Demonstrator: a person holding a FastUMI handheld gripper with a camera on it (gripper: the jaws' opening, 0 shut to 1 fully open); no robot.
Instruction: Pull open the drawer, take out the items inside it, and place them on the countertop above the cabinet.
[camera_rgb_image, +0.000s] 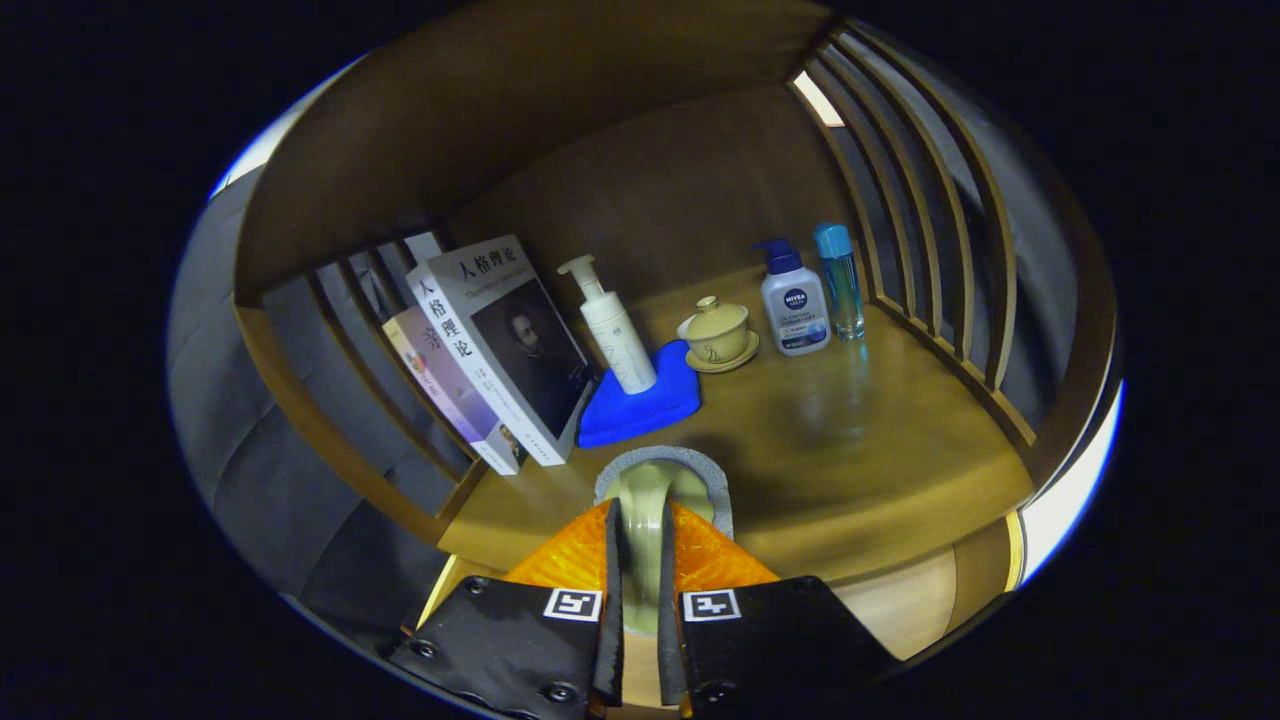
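Held between the gripper's (640, 520) two orange fingers is a pale, greenish-cream piece with a grey foam-like rim (662, 468), one of the task's items as far as I can tell; both fingers press against its sides, so the gripper is clamped on it, though what the item is exactly I cannot make out from this angle. It hangs just above the front edge of the wooden countertop (850, 450), which is walled by slatted wooden rails (930, 250) on either side and a solid wooden back. Just ahead of the fingers lies a blue cloth (630, 415), and a white pump bottle (612, 325) stands upright on it. Beside the cloth, toward the left rail, two books (500, 345) lean tilted against the slats, the front one white-spined with a dark portrait on its cover. Beyond the cloth sits a small yellowish lidded cup (716, 335) on its saucer, touching or nearly touching the cloth's far corner. Further right stand a white bottle with a dark blue pump (792, 300) and, just beside it, a slim clear blue bottle with a blue cap (840, 280), both upright and near the right-hand rail. The wood between the held item and those bottles is bare and glossy.
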